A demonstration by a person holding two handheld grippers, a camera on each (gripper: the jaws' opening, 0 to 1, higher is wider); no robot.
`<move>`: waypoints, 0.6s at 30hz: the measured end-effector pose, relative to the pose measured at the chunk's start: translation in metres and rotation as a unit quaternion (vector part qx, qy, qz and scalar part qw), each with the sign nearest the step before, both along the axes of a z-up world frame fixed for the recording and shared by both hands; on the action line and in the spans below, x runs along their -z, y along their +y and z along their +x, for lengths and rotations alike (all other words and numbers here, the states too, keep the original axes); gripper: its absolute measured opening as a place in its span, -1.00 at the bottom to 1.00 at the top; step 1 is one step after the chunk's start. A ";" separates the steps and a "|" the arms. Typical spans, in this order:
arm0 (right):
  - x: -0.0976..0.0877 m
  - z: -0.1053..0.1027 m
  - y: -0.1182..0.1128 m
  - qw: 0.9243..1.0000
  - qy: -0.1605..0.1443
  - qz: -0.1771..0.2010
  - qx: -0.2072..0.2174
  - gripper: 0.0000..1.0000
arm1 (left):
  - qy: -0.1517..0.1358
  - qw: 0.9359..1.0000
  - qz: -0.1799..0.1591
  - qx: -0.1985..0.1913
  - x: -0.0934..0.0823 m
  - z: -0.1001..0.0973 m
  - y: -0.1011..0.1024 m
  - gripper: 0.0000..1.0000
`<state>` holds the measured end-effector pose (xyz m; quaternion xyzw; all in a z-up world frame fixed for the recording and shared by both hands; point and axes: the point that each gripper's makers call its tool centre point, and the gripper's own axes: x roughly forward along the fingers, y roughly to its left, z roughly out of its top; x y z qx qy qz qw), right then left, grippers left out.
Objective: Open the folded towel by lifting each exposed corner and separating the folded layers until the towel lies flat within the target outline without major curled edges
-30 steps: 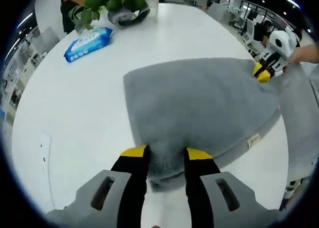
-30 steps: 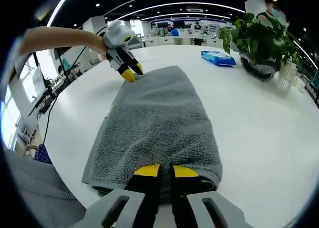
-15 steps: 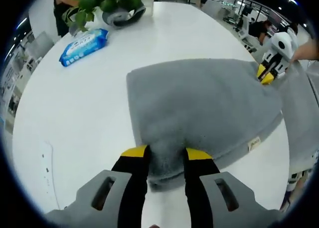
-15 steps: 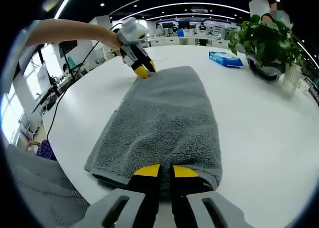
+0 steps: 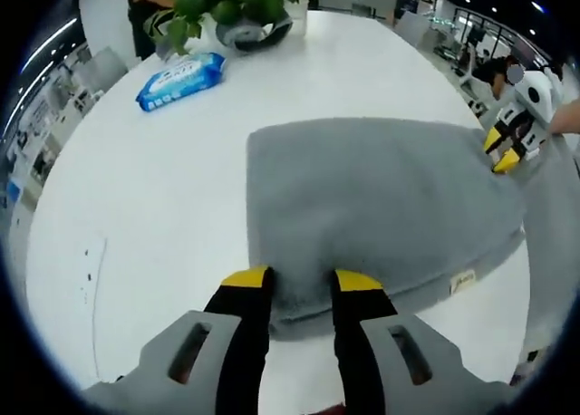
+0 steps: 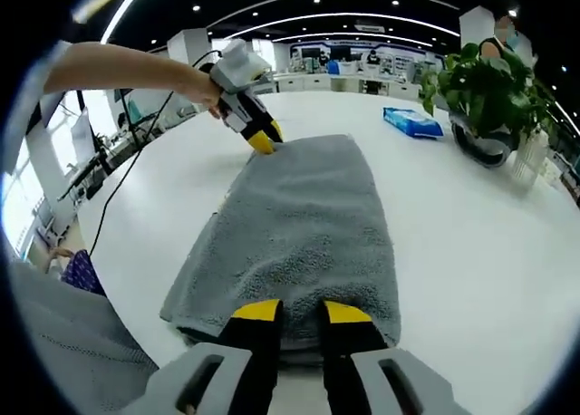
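Both grippers, left gripper (image 5: pixel 302 282) and right gripper (image 6: pixel 303 312), stand parted at opposite short ends of towel (image 6: pixel 299 234).

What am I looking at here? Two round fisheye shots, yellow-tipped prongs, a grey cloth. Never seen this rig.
No robot: a person holds a two-jaw gripper in each hand, and each gripper carries a fisheye camera looking along its own jaws. The left gripper view shows the left gripper rising from the bottom; the right gripper view shows the right gripper likewise. Each gripper also shows at the towel's far end in the other view, so they sit at opposite ends of the folded grey towel, each with its jaws astride an edge. Whether they are pinching it I cannot tell. The towel lies on a white table. Also there: a blue wipes pack and a potted plant.
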<state>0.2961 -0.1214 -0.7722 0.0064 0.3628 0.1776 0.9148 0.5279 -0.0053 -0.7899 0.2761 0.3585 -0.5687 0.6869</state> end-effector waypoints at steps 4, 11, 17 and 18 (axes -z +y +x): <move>-0.010 -0.001 0.012 1.000 -0.007 0.005 -0.015 -0.45 | 0.012 0.999 -0.036 -0.038 -0.010 -0.007 0.002 -0.57; -0.034 0.001 0.031 0.998 -0.053 -0.015 -0.037 -0.33 | 0.001 0.998 -0.050 -0.046 -0.014 -0.033 0.010 -0.57; -0.044 -0.002 0.048 0.994 -0.072 -0.032 -0.079 -0.25 | 0.008 0.996 -0.079 -0.050 -0.020 -0.066 0.008 -0.57; -0.041 -0.005 0.054 0.994 -0.066 -0.028 -0.088 -0.23 | 0.010 0.995 -0.084 -0.050 -0.020 -0.072 0.006 -0.57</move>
